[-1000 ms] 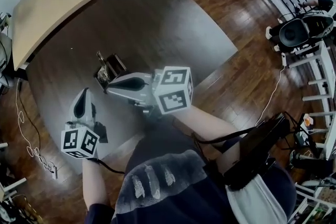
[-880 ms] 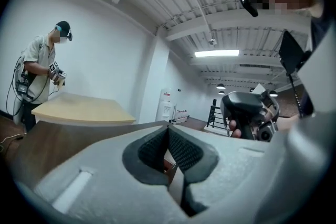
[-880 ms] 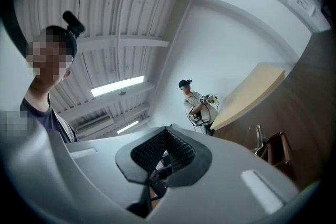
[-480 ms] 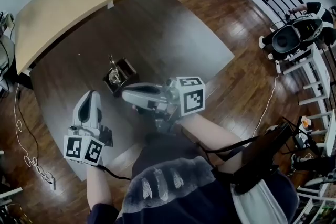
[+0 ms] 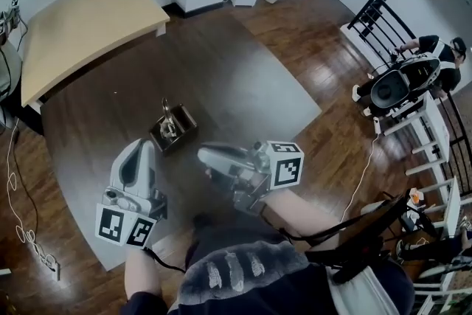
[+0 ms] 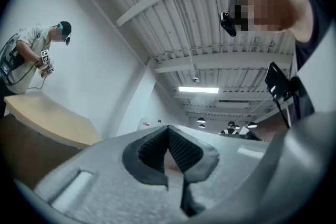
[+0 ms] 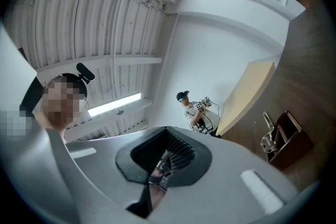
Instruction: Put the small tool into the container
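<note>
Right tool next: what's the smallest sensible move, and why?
Probably tip the right tool downward toward the dark brown open box. It is shut on a small silver metal piece yet points up at the ceiling, with the box low to its side.

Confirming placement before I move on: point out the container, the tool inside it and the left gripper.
container [image 5: 186,132], head view, on its dark side wall.
tool [image 5: 169,123], head view, on its metal body.
left gripper [image 5: 146,145], head view, at its closed fingertips.
</note>
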